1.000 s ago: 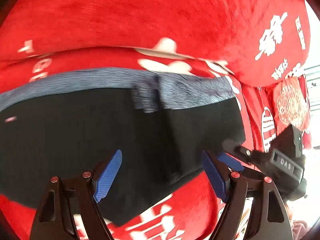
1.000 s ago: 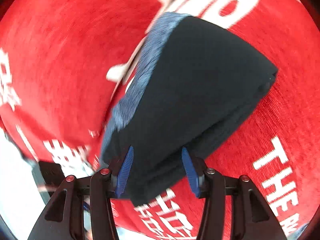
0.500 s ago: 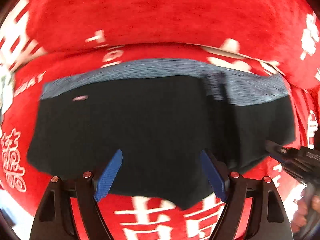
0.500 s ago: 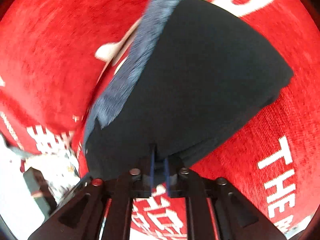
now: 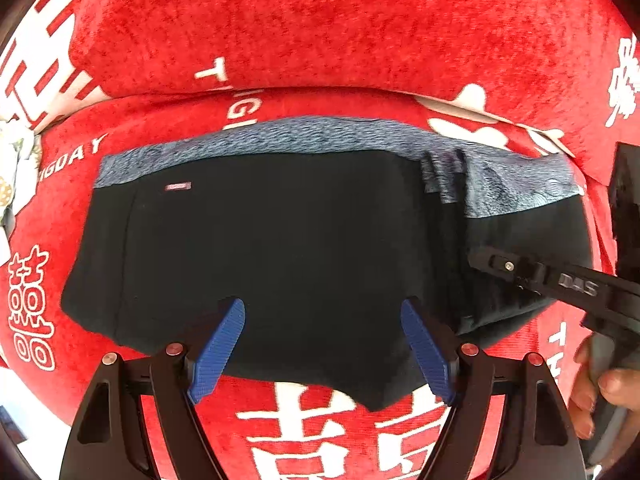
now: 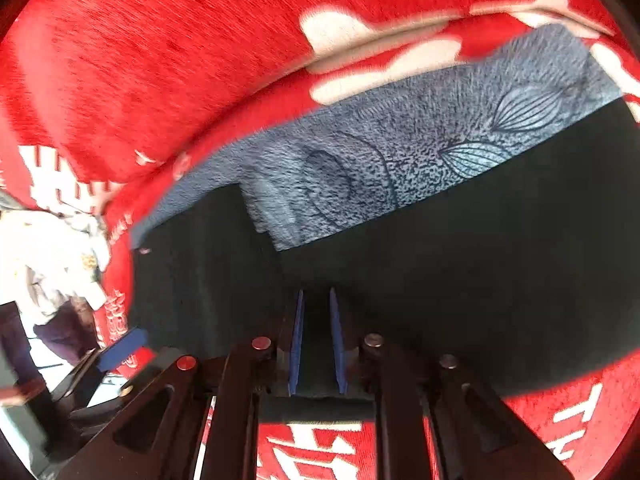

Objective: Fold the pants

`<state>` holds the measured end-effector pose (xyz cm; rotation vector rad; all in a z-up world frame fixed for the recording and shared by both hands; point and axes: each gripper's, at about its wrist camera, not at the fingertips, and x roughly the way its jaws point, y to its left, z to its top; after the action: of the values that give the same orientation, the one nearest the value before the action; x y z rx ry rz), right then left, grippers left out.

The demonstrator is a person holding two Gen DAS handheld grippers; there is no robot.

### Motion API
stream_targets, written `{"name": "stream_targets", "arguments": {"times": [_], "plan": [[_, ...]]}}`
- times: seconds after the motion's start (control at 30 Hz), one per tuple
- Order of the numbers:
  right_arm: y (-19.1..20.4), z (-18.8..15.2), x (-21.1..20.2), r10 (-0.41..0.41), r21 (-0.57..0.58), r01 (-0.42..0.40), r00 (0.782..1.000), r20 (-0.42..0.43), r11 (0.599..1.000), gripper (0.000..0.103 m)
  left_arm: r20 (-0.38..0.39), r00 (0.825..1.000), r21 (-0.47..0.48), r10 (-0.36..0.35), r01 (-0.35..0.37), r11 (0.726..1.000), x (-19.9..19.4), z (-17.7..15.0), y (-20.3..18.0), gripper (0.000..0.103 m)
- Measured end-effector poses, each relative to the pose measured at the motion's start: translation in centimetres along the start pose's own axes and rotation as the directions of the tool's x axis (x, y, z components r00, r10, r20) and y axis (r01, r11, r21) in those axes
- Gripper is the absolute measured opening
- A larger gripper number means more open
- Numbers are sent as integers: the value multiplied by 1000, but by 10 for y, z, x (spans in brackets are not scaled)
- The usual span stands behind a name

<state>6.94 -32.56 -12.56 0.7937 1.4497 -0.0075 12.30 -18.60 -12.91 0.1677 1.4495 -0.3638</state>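
Black pants (image 5: 300, 248) with a blue-grey patterned waistband (image 5: 320, 136) lie folded on a red sofa cover (image 5: 160, 120). My left gripper (image 5: 324, 344) hovers open over their near edge, and its blue pads are apart with nothing pinched. My right gripper (image 5: 480, 258) reaches in from the right onto the pants' right part, with a person's hand (image 5: 600, 392) behind it. In the right wrist view the right gripper (image 6: 316, 340) has its pads close together with a fold of the black pants (image 6: 480, 260) between them. The waistband (image 6: 400, 160) runs across above.
The sofa's red backrest (image 5: 320, 32) with white lettering rises right behind the waistband. The seat's front edge and a light floor show at lower left (image 6: 24, 420). A white patterned cloth (image 6: 48, 248) lies past the seat's left end.
My right gripper went from open around the pants' edge to shut on the fabric and swung round over their right part. The left view shifted so the pants sit centred.
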Motion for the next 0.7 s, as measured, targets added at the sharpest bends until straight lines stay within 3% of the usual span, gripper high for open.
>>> {"name": "stream_targets", "arguments": {"times": [0.07, 0.17, 0.23, 0.37, 0.47, 0.53, 0.63, 0.7], "plan": [[-4, -1, -26, 101, 21, -101, 995, 26, 995, 16, 15, 1000, 26, -18, 18, 999, -4, 5, -10, 82], [-18, 16, -88, 6, -41, 3, 975, 223, 999, 16, 55, 998, 83, -42, 37, 996, -9, 18, -36, 82], [-40, 33, -113, -62, -4, 66, 957, 285, 998, 17, 75, 994, 105, -81, 72, 992, -9, 30, -58, 82], [-87, 69, -123, -110, 80, 91, 952, 285, 993, 17, 84, 985, 146, -147, 134, 980, 6, 50, -106, 82], [-107, 84, -99, -144, 101, 123, 960, 239, 987, 16, 48, 993, 153, -103, 95, 984, 39, 55, -127, 82], [-118, 85, -70, -135, 127, 114, 975, 174, 985, 17, -21, 999, 139, -31, 34, 990, 65, 50, -125, 82], [-104, 75, -68, -154, 100, 135, 964, 217, 986, 17, -31, 996, 82, -84, 86, 993, 66, 41, -103, 85], [-87, 69, -63, -81, 47, 75, 983, 162, 996, 17, -32, 997, 103, -63, 66, 992, 60, 36, -97, 85]]}}
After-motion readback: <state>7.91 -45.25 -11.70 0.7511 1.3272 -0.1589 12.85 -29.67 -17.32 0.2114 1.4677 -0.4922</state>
